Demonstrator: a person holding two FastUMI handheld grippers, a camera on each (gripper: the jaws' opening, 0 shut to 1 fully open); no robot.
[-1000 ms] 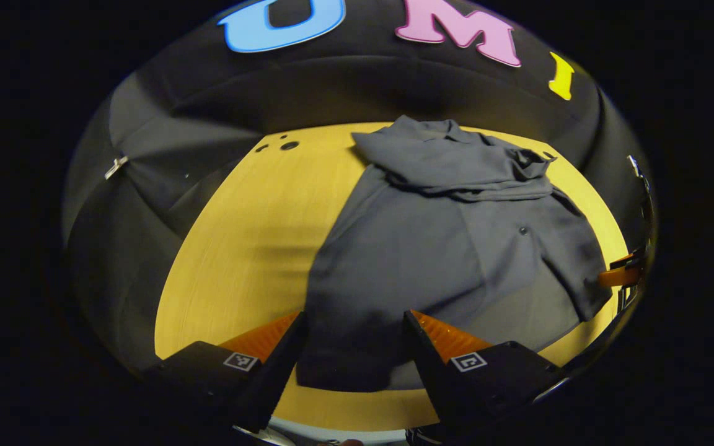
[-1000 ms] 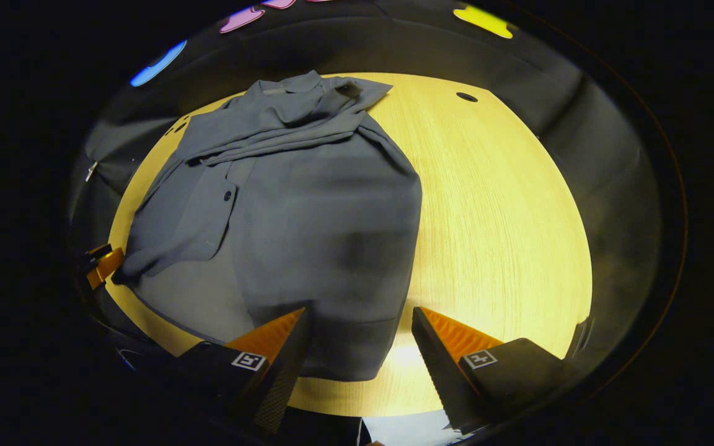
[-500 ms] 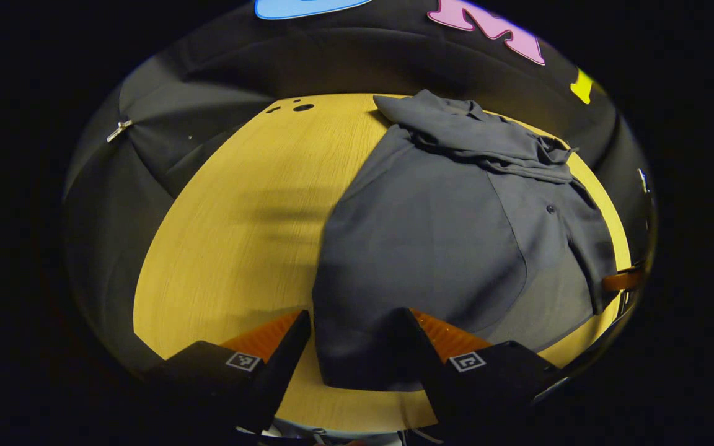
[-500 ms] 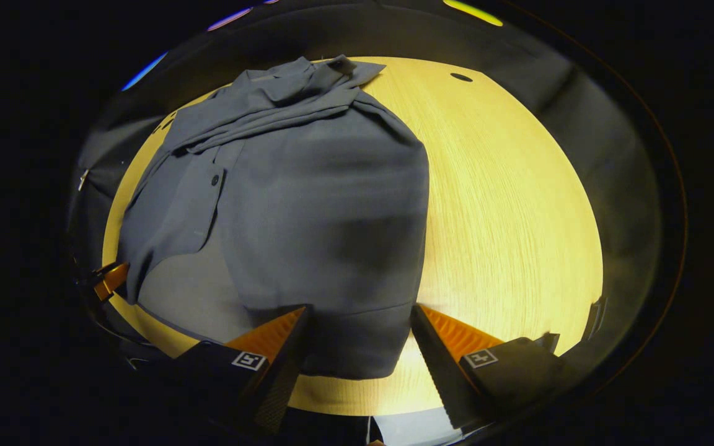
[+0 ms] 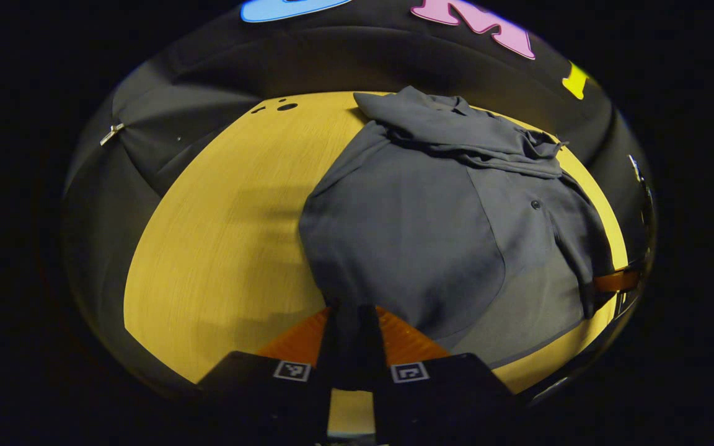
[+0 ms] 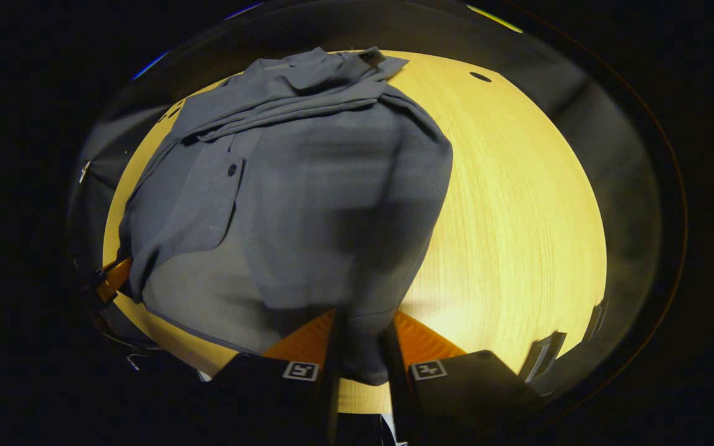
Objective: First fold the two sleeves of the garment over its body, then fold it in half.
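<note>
Both sleeves (image 5: 462,133) lie bunched across the shirt (image 5: 413,235) on the table (image 5: 220,223), so I'm on the half-fold. My left gripper (image 5: 352,337) and right gripper (image 6: 362,347) each pinch the hem; next, lift together toward the collar.

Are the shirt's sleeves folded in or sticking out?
Folded in. Both sleeves lie bunched across the shirt near its collar, none spread on the table.

We see a pale wood-grain desk (image 5: 220,235) under bright warm light, with small round holes (image 5: 287,106) near its far edge. Black cloth walls (image 5: 165,124) close in around it, creased in places.
</note>
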